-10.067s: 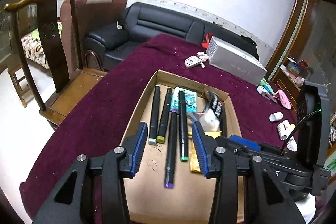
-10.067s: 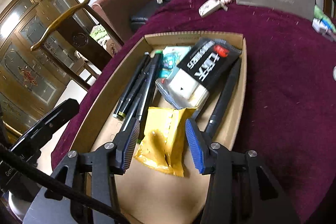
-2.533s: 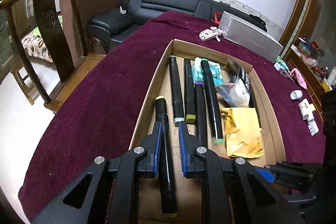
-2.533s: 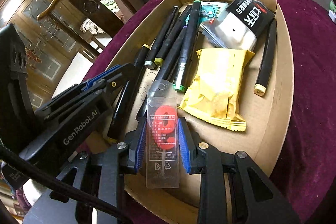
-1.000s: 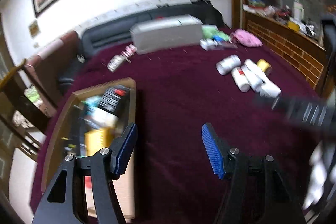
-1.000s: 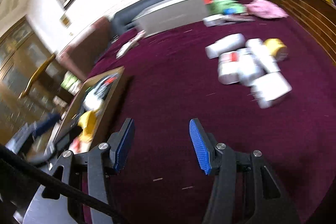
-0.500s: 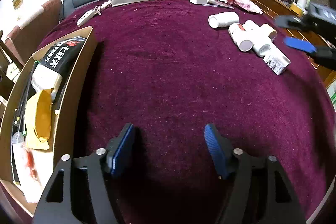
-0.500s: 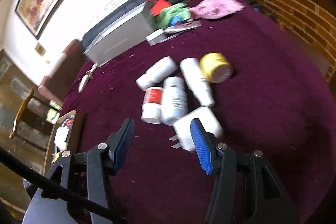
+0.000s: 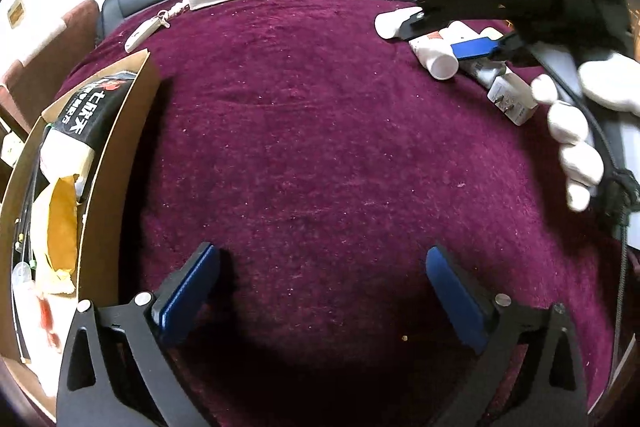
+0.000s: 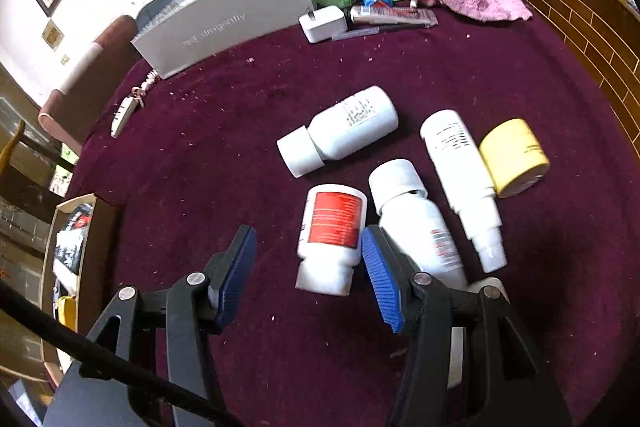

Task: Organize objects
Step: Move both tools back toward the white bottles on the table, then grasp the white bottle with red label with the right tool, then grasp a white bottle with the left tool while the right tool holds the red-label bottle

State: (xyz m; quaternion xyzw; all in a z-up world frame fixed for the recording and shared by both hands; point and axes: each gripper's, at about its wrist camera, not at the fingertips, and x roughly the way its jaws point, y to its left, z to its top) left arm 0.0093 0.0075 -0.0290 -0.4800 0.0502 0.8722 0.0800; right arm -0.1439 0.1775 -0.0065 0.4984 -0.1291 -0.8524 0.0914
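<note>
My left claw [image 9: 320, 291] wide apart, holding nothing, low over bare red desk [image 9: 320, 131]. Cardboard box [image 9: 108, 163] at left edge of frame. My right claw [image 10: 310, 267] spread wide too, empty; red-label bottle [image 10: 332, 227] lying just ahead between its tips. More white bottles [image 10: 340, 131] crowd right.

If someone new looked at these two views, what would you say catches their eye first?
Probably the white bottles lying in a cluster on the maroon cloth, with a yellow jar at their right edge. The open right tongs hover just short of the red-labelled bottle. At the far left, a cardboard box holds packets, beside the open, empty left tongs.
</note>
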